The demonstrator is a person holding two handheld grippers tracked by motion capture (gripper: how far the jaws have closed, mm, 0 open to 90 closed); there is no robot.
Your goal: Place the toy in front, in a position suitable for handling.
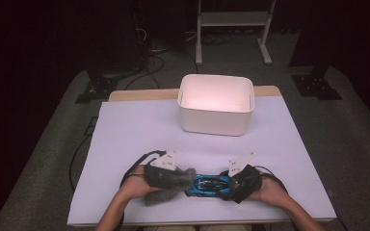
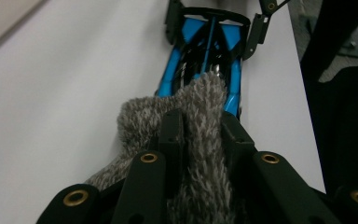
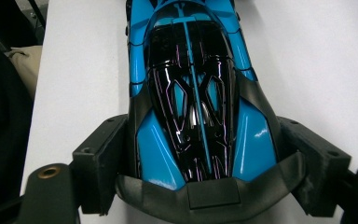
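With the bin [image 1: 216, 103] sitting well beyond it, the car [image 1: 211, 185] is lying clamped at one end by the right gripper [image 1: 237, 182], and the left gripper [image 1: 185, 180], pinching a cloth [image 2: 200, 135] against its other end, is risking shoving it loose.

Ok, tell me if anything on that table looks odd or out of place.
One thing: a fuzzy grey cloth, pinched in the left gripper, lies draped over one end of the blue toy car, hiding part of its body. The right gripper clamps the car's other end. The white bin stands upright; nothing looks spilled or broken.
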